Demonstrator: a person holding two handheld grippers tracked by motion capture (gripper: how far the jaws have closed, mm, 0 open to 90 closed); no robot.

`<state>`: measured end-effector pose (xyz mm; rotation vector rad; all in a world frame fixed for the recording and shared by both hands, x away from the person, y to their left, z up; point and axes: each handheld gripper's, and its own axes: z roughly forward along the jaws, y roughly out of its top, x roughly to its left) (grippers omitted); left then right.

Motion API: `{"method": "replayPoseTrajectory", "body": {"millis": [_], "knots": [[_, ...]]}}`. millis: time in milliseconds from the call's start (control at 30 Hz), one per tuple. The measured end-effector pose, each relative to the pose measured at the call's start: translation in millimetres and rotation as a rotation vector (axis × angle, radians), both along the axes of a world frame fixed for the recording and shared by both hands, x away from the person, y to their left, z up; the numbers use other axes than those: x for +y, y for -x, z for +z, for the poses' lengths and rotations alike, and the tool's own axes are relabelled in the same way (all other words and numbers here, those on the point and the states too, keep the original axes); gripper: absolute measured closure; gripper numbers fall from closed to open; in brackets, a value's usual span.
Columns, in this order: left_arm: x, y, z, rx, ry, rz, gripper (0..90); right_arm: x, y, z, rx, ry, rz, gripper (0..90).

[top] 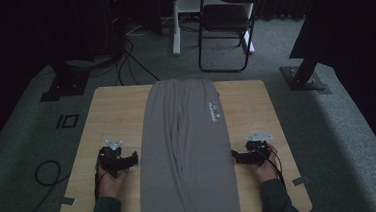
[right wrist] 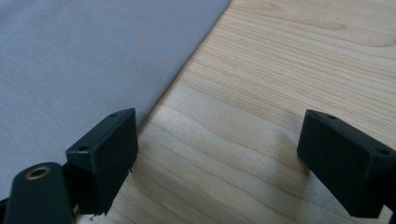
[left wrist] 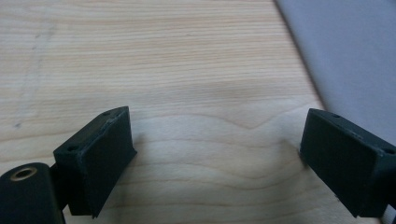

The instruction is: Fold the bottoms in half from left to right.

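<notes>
grey trousers lay flat down the middle of the wooden table, long axis running from near edge to far edge, waistband at the far end, leg cuffs at the near edge between the forearms, a small white print near the right hip. flanked on both sides about level with the thighs: left gripper just beside the left side seam, pointing inward at it; right gripper just beside the right side seam, likewise pointing inward. roughly equal closeness, neither plainly nearer. seen along the left gripper: jaws wide apart, nothing between them but bare wood, cloth edge off to the upper right, just past one jaw. seen along the right gripper: jaws equally wide, empty, cloth edge running diagonally beside one jaw, possibly just under its tip, hard to tell. both hands low on the tabletop, forearms coming in from the near edge, wrists turned toward the garment. likely next: a short inward slide onto each side seam, then a pinch.
</notes>
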<state>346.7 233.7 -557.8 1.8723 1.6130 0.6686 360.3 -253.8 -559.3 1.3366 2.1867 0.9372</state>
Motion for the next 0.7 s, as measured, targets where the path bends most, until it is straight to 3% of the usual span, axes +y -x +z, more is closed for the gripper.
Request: {"method": "replayPoseTrajectory", "body": {"millis": [267, 333, 367, 467, 600, 700], "knots": [[-1.5, 7.2, 0.7, -0.007, 0.000, -0.029, 12.6, 0.1, -0.1, 0.0, 0.000, 0.000, -0.001, 12.4], [-3.6, 12.6, 2.2, -0.011, 0.002, -0.033, 16.6, 0.1, -0.1, 0.0, 0.000, -0.001, -0.001, 12.4], [-4.8, 15.0, 2.7, -0.012, 0.003, -0.041, 25.3, 0.1, -0.1, 0.0, 0.000, 0.000, -0.001, 12.4], [-9.1, 22.6, 4.4, -0.009, 0.011, -0.059, 35.1, 0.1, -0.1, 0.0, 0.000, -0.001, -0.001, 12.4], [-17.9, 27.8, 6.8, 0.003, 0.073, -0.097, 42.8, 0.1, -0.1, 0.0, 0.000, -0.001, -0.001, 12.4], [-29.0, 30.8, 7.0, -0.003, 0.101, -0.131, 43.8, 0.1, -0.1, 0.0, 0.000, -0.001, -0.001, 12.4]]}}
